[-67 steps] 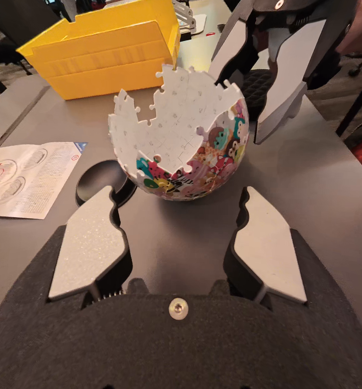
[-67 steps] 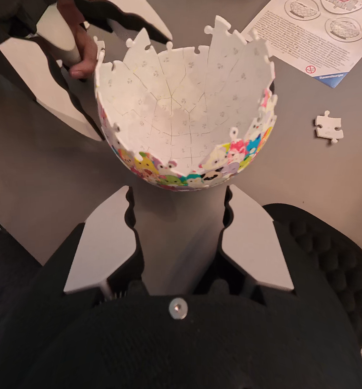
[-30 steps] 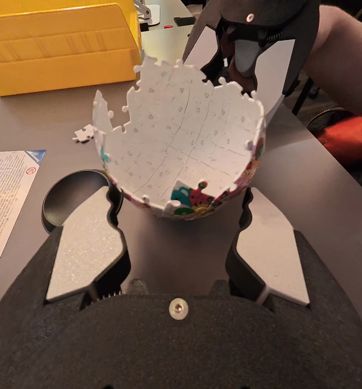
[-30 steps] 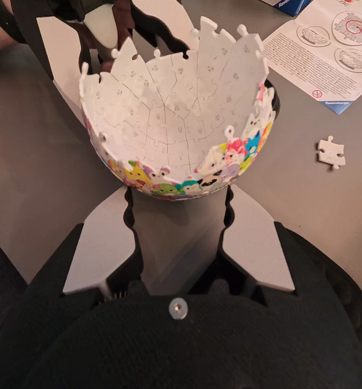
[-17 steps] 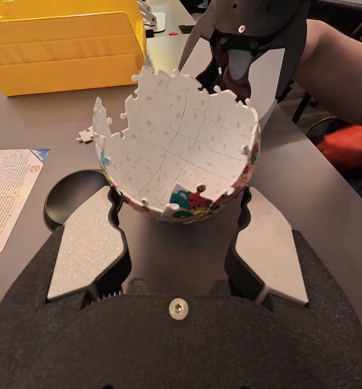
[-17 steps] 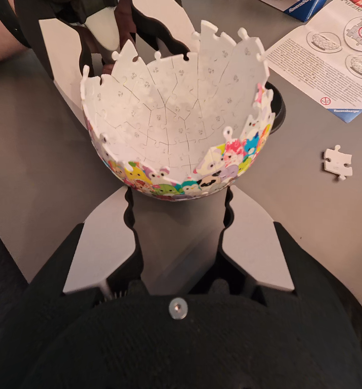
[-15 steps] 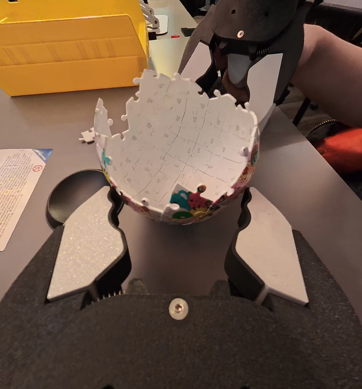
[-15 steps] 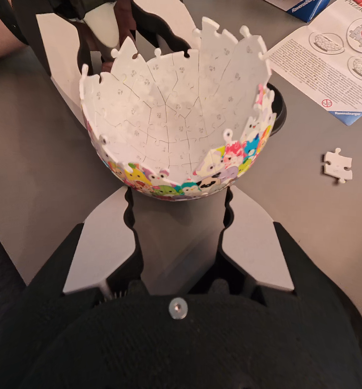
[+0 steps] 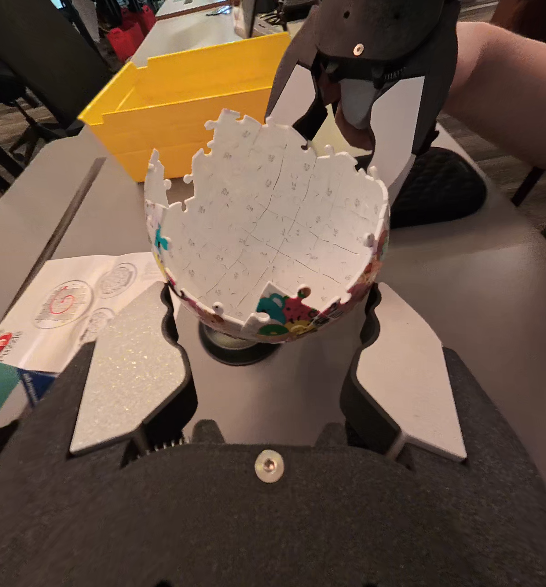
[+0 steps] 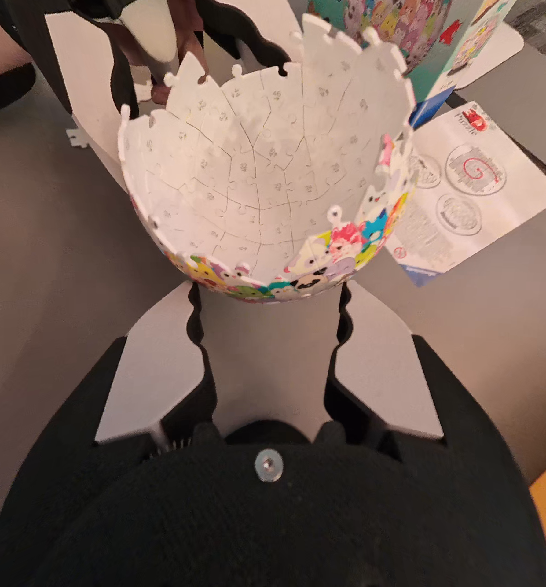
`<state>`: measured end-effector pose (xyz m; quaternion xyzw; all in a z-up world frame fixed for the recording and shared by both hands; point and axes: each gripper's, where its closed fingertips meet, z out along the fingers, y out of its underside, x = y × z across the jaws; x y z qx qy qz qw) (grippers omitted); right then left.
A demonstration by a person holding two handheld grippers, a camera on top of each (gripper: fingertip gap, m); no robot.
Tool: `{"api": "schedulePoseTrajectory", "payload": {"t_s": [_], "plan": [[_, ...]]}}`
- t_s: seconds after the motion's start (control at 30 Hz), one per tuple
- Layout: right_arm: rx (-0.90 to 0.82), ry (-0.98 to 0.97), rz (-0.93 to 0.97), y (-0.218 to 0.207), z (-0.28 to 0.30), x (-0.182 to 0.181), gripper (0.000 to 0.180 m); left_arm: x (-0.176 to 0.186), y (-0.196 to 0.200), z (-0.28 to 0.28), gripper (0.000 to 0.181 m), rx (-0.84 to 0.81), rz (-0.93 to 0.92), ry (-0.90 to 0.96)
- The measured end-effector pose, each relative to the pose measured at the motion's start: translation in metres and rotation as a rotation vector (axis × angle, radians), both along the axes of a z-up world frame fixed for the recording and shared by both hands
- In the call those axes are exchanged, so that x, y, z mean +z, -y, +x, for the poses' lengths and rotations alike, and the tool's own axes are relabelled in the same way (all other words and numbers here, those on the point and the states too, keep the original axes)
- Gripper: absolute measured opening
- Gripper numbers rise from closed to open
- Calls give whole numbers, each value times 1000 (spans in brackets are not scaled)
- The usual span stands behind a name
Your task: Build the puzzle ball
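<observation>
Between the two facing grippers, the puzzle ball (image 9: 265, 228) is a half-built bowl, its jagged rim up, white and empty inside, with bright cartoon prints on the outer shell. In the left wrist view it hangs just above a black ring stand (image 9: 238, 349) on the grey table (image 9: 455, 286); whether the two touch cannot be told. The left gripper (image 9: 270, 313) has its jaws spread wide on either side of the ball's lower shell, and the right gripper (image 10: 266, 295) is likewise spread at the ball's opposite side; whether either pair presses the shell cannot be told. Behind the ball stands a yellow bin (image 9: 186, 104), its visible interior showing nothing. An instruction sheet (image 10: 474, 197) lies flat beside the ball, the puzzle box (image 10: 424, 41) stands behind it, and a loose puzzle piece (image 10: 78, 139) lies near the left gripper.
</observation>
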<state>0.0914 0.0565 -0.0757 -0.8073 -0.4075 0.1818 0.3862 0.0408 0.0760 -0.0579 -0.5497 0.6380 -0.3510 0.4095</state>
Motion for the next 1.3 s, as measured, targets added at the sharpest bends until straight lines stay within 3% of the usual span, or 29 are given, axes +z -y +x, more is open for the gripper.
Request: {"api": "schedulePoseTrajectory", "payload": {"t_s": [0.3, 0.87, 1.3], "plan": [[61, -33, -58, -39, 3, -25, 85, -24, -38, 3, 115, 74, -39, -33], [82, -52, -100, -38, 4, -44, 86, -58, -39, -2, 117, 138, -30, -100], [116, 126, -110, -41, 6, -75, 86, -79, -38, -12, 103, 127, -139, -197]]}}
